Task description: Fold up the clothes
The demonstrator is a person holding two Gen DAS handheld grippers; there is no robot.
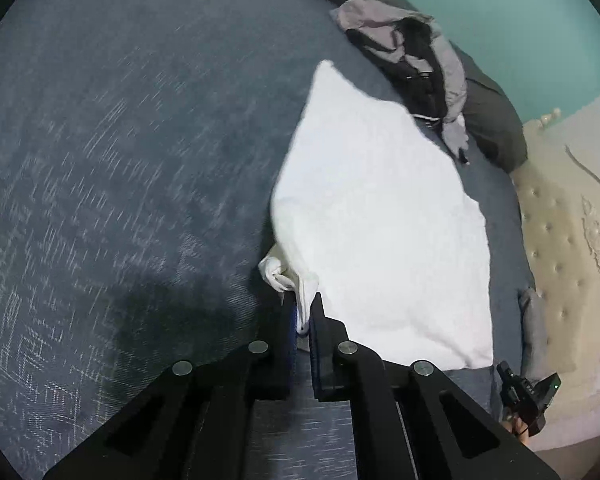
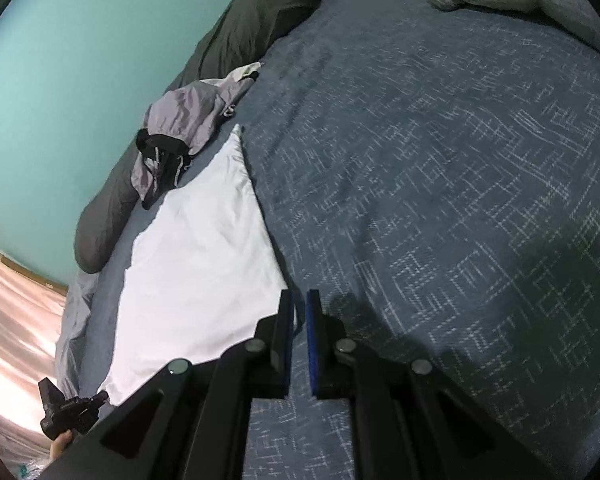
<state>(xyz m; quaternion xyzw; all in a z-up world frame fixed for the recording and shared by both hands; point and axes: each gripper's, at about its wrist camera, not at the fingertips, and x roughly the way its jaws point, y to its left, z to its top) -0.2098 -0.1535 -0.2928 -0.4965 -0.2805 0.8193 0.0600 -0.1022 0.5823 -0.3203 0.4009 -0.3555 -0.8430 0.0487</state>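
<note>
Left tool (image 1: 303,312) clamps white cloth (image 1: 380,220) corner | right tool (image 2: 300,308) clamps its edge | bedspread (image 2: 440,160) bare rightward

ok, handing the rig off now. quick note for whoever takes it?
Left gripper: shut on a corner of the white cloth, that edge lifted off the blue bedspread.
Right gripper: shut at another corner of the same cloth; whether it pinches fabric is unclear.
Grey and black jacket lies crumpled beyond the cloth, untouched.
Done: corners taken. Left: fold the cloth, then the jacket.
</note>
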